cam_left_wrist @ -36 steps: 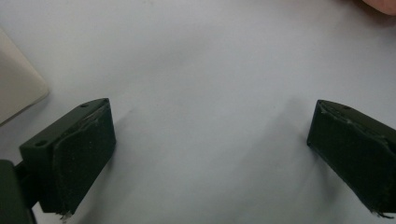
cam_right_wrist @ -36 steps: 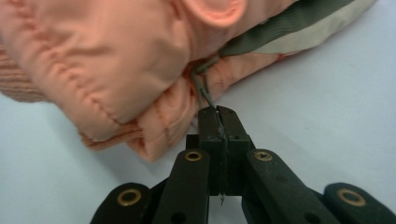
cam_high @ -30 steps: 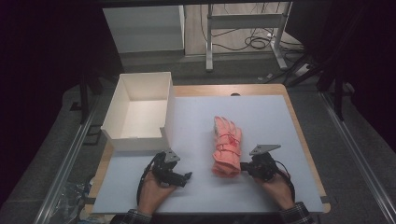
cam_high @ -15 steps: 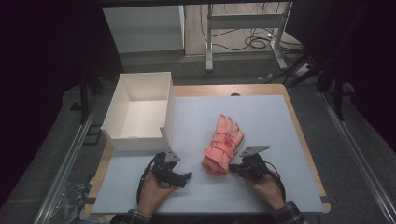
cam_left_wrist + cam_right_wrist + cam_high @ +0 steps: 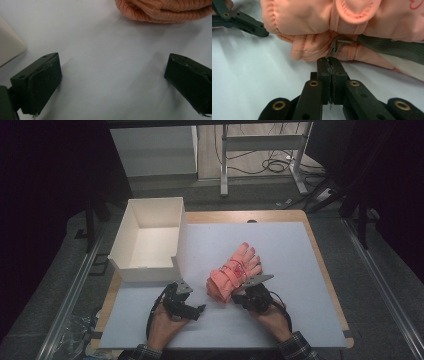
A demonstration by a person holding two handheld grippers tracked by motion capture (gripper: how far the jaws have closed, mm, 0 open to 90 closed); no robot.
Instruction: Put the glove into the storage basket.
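Note:
A pair of salmon-pink padded gloves (image 5: pixel 235 272) lies stacked on the white mat, with the fingers pointing to the far right and the cuffs toward me. My right gripper (image 5: pixel 241 294) sits at the cuff end. Its jaws are shut (image 5: pixel 332 62) on the small grey clip (image 5: pixel 336 46) that hangs from the gloves (image 5: pixel 312 20). My left gripper (image 5: pixel 199 310) rests on the mat to the left of the cuffs and stands wide open (image 5: pixel 112 82) with bare mat between its jaws. The knit cuff (image 5: pixel 162 10) lies a little beyond them.
A white open-top box (image 5: pixel 145 269) stands at the mat's left, just beyond my left hand; its corner (image 5: pixel 7 47) is near the left jaw. The mat (image 5: pixel 300 250) lies on a wooden table. Metal table legs and cables are on the floor behind.
The right gripper has dragged the gloves leftward and toward me by their clip, swinging them so the fingers point far-right. The left gripper has stayed in place, open.

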